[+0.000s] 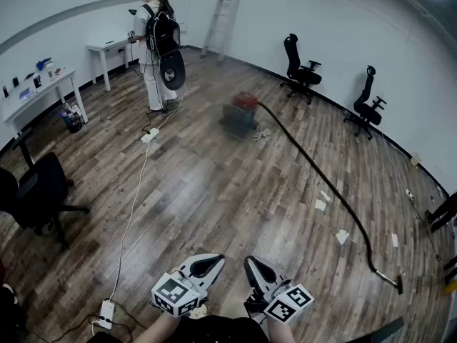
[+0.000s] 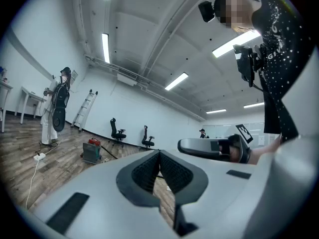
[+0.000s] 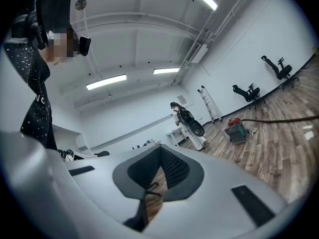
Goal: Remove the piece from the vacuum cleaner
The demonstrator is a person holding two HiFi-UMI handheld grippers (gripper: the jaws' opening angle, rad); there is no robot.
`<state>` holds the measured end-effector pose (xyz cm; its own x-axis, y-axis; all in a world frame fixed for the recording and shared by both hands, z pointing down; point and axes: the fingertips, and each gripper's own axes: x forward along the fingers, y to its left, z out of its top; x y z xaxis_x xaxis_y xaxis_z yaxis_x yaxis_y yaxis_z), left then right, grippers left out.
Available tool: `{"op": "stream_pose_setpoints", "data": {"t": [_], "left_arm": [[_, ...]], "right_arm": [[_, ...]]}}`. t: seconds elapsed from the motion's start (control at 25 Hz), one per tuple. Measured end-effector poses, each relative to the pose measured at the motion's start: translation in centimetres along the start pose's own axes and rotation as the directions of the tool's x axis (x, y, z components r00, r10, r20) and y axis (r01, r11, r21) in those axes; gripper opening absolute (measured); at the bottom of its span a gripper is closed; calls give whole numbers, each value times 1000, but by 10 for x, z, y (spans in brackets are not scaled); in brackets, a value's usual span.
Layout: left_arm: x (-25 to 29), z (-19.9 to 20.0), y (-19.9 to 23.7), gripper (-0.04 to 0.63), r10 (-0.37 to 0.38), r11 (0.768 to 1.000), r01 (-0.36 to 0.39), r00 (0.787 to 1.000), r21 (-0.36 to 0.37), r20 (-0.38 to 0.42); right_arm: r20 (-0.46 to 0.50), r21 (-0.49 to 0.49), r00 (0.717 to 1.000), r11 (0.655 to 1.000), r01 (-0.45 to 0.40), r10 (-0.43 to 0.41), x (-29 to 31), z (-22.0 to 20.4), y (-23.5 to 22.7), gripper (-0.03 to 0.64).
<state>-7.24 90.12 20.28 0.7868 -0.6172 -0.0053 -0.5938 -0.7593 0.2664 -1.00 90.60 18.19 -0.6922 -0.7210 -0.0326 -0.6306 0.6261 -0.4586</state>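
A red and grey vacuum cleaner (image 1: 240,113) stands on the wood floor in the middle distance. Its long black hose (image 1: 319,176) runs right and toward me, ending in a floor nozzle (image 1: 389,280). The vacuum cleaner (image 2: 91,151) shows small in the left gripper view and the vacuum cleaner (image 3: 236,130) in the right gripper view. My left gripper (image 1: 211,261) and right gripper (image 1: 251,265) are held close to my body at the bottom, both shut and empty, far from the vacuum.
A person with a backpack (image 1: 158,45) stands by white tables (image 1: 43,84). A white cable (image 1: 136,191) runs to a power strip (image 1: 107,311). Office chairs (image 1: 300,70), (image 1: 365,104), a black chair (image 1: 36,195), a ladder (image 1: 221,13) and paper scraps (image 1: 341,236) lie around.
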Motion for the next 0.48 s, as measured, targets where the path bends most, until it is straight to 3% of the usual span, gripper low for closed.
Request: {"op": "stream_pose_setpoints", "data": {"t": [0.2, 0.36, 0.48], "left_arm": [[-1, -4, 20, 8, 20, 1000, -20, 1000, -19, -5], [13, -8, 44, 8, 35, 999, -35, 999, -31, -18], [31, -9, 70, 8, 56, 998, -57, 998, -35, -33]], "right_arm": [[11, 13, 999, 999, 37, -37, 10, -1, -15, 11], [20, -12, 992, 992, 125, -125, 22, 4, -54, 11], [26, -3, 989, 989, 146, -146, 41, 13, -90, 11]]}}
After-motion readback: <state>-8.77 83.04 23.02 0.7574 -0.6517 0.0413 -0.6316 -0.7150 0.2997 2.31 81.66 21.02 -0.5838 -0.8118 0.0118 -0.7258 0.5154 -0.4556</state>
